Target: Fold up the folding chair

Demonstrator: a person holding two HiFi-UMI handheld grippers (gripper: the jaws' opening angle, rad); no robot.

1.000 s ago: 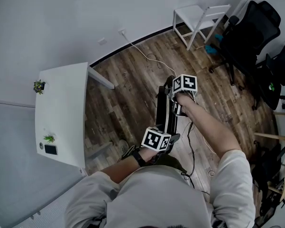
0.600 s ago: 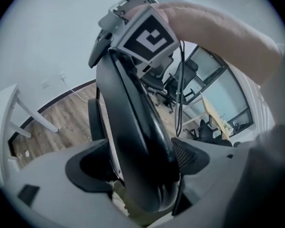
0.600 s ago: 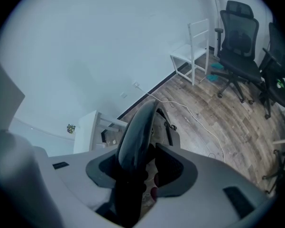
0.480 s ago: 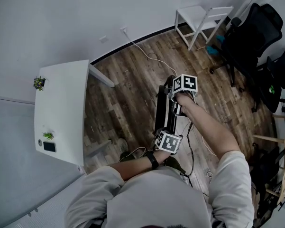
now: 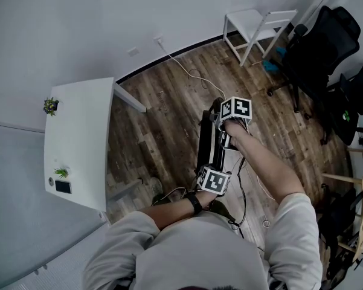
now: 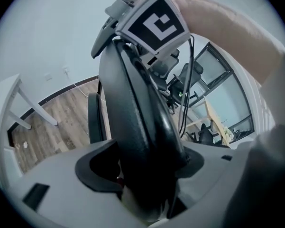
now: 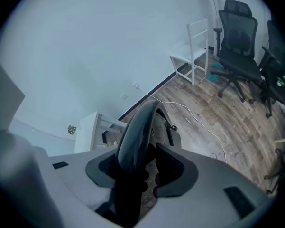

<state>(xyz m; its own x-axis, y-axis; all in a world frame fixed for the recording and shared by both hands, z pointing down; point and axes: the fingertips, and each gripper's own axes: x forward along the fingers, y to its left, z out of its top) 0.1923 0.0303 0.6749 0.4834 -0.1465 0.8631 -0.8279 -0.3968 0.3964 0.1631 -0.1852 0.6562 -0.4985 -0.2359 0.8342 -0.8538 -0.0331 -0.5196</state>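
At the left of your head view a white surface (image 5: 78,132) stands against the wall. It carries two small green plants (image 5: 49,108), one at the far end and one nearer you, with a dark flat device (image 5: 64,190) just beside the nearer plant. A white cable (image 5: 187,71) runs from the wall across the wooden floor (image 5: 157,125).

The folding chair (image 5: 208,141) stands in the middle of that floor, directly in front of you. It is black and drawn in to a narrow upright shape. Both of your tools are on it.

Your left tool (image 5: 211,175) sits at the end nearest your body. Its jaws have just been closing, and the left gripper view shows the chair's thick black padded edge filling the space between them, with the pads tight against it.

Your right tool (image 5: 232,116) sits at the far end of the chair. In the right gripper view its jaws stand at a middling width with a thinner black rim of the chair between them. That rim lies hard against one pad and close to the other.

Farther right, a white chair (image 5: 253,26) stands by the wall. Black office chairs (image 5: 317,41) crowd the right edge, well apart from the folding chair.
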